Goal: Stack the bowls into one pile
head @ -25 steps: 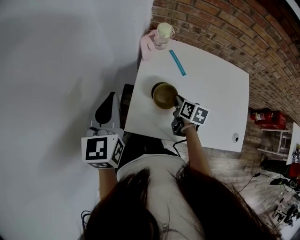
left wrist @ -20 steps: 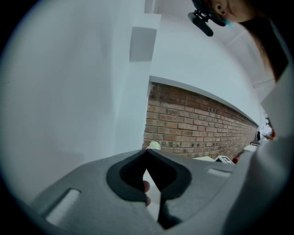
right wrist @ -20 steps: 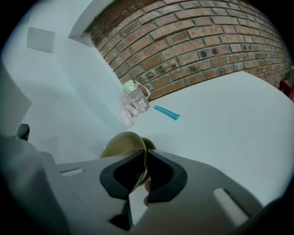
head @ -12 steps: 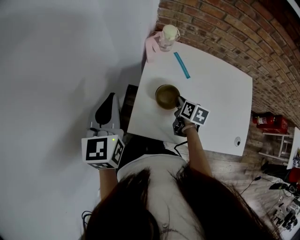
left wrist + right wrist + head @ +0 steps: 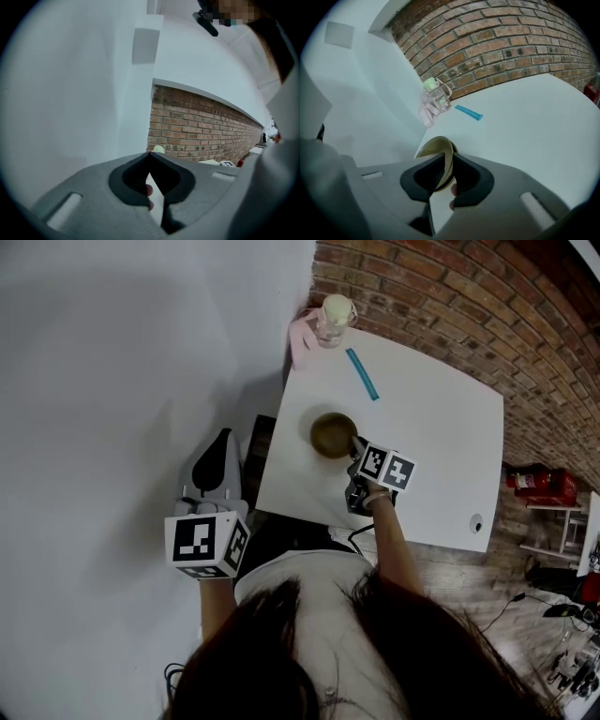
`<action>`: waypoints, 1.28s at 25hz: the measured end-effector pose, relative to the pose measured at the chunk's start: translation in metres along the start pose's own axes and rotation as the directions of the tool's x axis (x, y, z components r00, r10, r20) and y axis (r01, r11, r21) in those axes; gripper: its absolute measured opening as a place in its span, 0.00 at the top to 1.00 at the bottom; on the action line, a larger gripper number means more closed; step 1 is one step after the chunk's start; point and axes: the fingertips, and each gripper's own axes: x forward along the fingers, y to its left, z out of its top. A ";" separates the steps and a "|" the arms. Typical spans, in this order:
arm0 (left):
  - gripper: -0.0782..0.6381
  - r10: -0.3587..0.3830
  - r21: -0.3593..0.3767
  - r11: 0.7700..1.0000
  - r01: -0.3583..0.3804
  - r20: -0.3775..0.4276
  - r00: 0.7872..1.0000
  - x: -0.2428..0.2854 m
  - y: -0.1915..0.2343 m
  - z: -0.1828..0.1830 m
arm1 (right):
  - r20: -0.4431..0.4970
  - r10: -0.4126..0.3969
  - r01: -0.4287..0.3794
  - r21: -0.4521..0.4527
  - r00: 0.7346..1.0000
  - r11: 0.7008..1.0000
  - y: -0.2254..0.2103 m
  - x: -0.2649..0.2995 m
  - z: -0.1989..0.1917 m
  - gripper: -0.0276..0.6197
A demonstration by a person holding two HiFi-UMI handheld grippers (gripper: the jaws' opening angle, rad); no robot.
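Olive bowl point(image 5: 332, 434) sits on the white table point(image 5: 441, 446), toward the table's near-left part, open side up. In the right gripper view the bowl point(image 5: 438, 151) shows layered rim lines, so it may be nested bowls; can't tell the count.

Right gripper point(image 5: 356, 442) is on the bowl's near-right edge. Its own view shows the right gripper point(image 5: 446, 158) with the jaws pinched narrow on the bowl's rim: one jaw inside the bowl, one outside, wall between them. Marker cube just behind the bowl on the person's side.

Left gripper point(image 5: 223, 435) is well left of the bowl, off the table edge, in front of the white wall point(image 5: 122, 381). In its view the left gripper point(image 5: 150, 154) has its jaw tips meeting, with nothing between them.

Beyond the bowl, away from the person:
- blue stick point(image 5: 362, 374) lying flat on the table, apart from the bowl; also seen at point(image 5: 468, 112)
- clear bottle point(image 5: 334, 315) with pale lid at the far-left table corner, also at point(image 5: 436, 94)
- pink item point(image 5: 300, 334) beside the bottle, at the wall

Brick wall point(image 5: 450, 296) runs behind the table, far side from the bowl.
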 end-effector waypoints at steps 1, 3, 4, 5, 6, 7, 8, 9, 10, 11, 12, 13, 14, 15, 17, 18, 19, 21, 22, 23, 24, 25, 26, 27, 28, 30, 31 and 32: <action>0.89 -0.002 0.001 1.000 0.002 0.001 1.000 0.000 0.000 0.000 | 0.002 -0.001 0.001 0.001 1.000 1.000 -0.001 0.000 0.000 0.87; 0.89 -0.006 0.002 1.000 0.006 0.006 1.000 0.001 -0.001 0.000 | 0.010 -0.004 0.004 -0.003 1.000 1.000 -0.002 -0.002 0.001 0.87; 0.89 -0.009 0.002 1.000 0.009 0.008 1.000 0.001 -0.003 0.001 | 0.017 -0.004 0.004 -0.007 1.000 1.000 -0.003 -0.004 0.002 0.87; 0.89 -0.012 0.003 1.000 0.012 0.010 1.000 0.001 -0.004 0.002 | 0.025 -0.002 0.002 -0.009 1.000 1.000 -0.002 -0.007 0.003 0.87; 0.89 -0.016 0.005 1.000 0.016 0.012 1.000 0.001 -0.006 0.003 | 0.034 0.002 -0.002 -0.010 0.999 1.000 -0.002 -0.009 0.005 0.87; 0.89 -0.021 0.006 1.000 0.021 0.013 1.000 0.001 -0.008 0.004 | 0.044 0.008 -0.008 -0.010 0.999 1.000 -0.001 -0.012 0.008 0.87; 0.89 -0.026 0.008 1.000 0.026 0.015 1.000 0.001 -0.010 0.004 | 0.053 0.013 -0.013 -0.010 0.999 1.000 -0.001 -0.014 0.010 0.87; 0.89 -0.031 0.010 0.999 0.031 0.016 0.999 0.002 -0.012 0.005 | 0.061 0.017 -0.016 -0.013 0.998 1.000 -0.001 -0.017 0.012 0.87; 0.89 -0.037 0.011 0.999 0.036 0.017 0.999 0.003 -0.015 0.005 | 0.067 0.019 -0.017 -0.020 0.998 1.000 -0.001 -0.019 0.013 0.87; 0.89 -0.042 0.013 0.999 0.042 0.019 0.999 0.004 -0.018 0.005 | 0.073 0.019 -0.017 -0.029 0.997 0.999 -0.001 -0.022 0.015 0.87; 0.89 -0.048 0.015 0.999 0.047 0.020 0.999 0.004 -0.021 0.006 | 0.078 0.020 -0.017 -0.041 0.997 0.999 0.000 -0.025 0.016 0.88; 0.89 -0.053 0.017 0.998 0.052 0.021 0.998 0.005 -0.024 0.007 | 0.084 0.022 -0.017 -0.053 0.996 0.998 0.001 -0.028 0.017 0.89; 0.89 -0.058 0.019 0.998 0.057 0.022 0.998 0.005 -0.026 0.008 | 0.089 0.025 -0.019 -0.065 0.996 0.998 0.002 -0.032 0.018 0.90; 0.89 -0.062 0.021 0.998 0.062 0.023 0.998 0.005 -0.029 0.008 | 0.095 0.029 -0.021 -0.076 0.995 0.997 0.003 -0.035 0.019 0.90; 0.89 -0.071 0.024 0.997 0.070 0.025 0.997 0.004 -0.037 0.009 | 0.108 0.036 -0.025 -0.098 0.993 0.995 0.005 -0.043 0.021 0.91; 0.89 -0.075 0.026 0.997 0.074 0.026 0.997 0.003 -0.041 0.009 | 0.116 0.038 -0.026 -0.108 0.993 0.994 0.005 -0.047 0.022 0.91; 0.89 -0.079 0.027 0.997 0.078 0.026 0.997 0.003 -0.045 0.008 | 0.124 0.041 -0.026 -0.118 0.991 0.993 0.005 -0.051 0.023 0.92; 0.89 -0.086 0.031 0.996 0.085 0.025 0.996 0.001 -0.052 0.008 | 0.144 0.044 -0.024 -0.138 0.989 0.990 0.006 -0.061 0.027 0.92; 0.89 -0.089 0.033 0.996 0.088 0.024 0.996 0.000 -0.055 0.007 | 0.156 0.046 -0.022 -0.149 0.987 0.989 0.006 -0.066 0.029 0.93; 0.89 -0.091 0.036 0.995 0.090 0.024 0.996 -0.002 -0.059 0.007 | 0.167 0.050 -0.023 -0.159 0.985 0.987 0.007 -0.071 0.032 0.93; 0.89 -0.092 0.039 0.995 0.091 0.024 0.995 -0.004 -0.062 0.007 | 0.175 0.058 -0.028 -0.166 0.983 0.986 0.008 -0.076 0.034 0.93; 0.89 -0.092 0.042 0.995 0.091 0.025 0.995 -0.006 -0.066 0.008 | 0.181 0.066 -0.034 -0.172 0.981 0.985 0.008 -0.080 0.035 0.94; 0.89 -0.092 0.046 0.995 0.091 0.025 0.995 -0.008 -0.070 0.008 | 0.189 0.073 -0.039 -0.178 0.979 0.983 0.008 -0.086 0.037 0.95; 0.89 -0.093 0.049 0.995 0.092 0.026 0.995 -0.010 -0.073 0.008 | 0.197 0.079 -0.042 -0.187 0.977 0.981 0.008 -0.091 0.039 0.95; 0.89 -0.093 0.051 0.994 0.092 0.028 0.995 -0.012 -0.077 0.008 | 0.206 0.086 -0.044 -0.199 0.975 0.979 0.009 -0.096 0.040 0.95; 0.89 -0.093 0.055 0.994 0.091 0.032 0.995 -0.016 -0.083 0.009 | 0.221 0.102 -0.051 -0.227 0.970 0.973 0.011 -0.106 0.043 0.95; 0.89 -0.093 0.057 0.994 0.091 0.033 0.995 -0.018 -0.086 0.009 | 0.229 0.111 -0.054 -0.241 0.967 0.969 0.012 -0.111 0.045 0.95; 0.89 -0.093 0.059 0.994 0.091 0.035 0.995 -0.019 -0.090 0.009 | 0.239 0.119 -0.056 -0.257 0.964 0.965 0.013 -0.116 0.047 0.95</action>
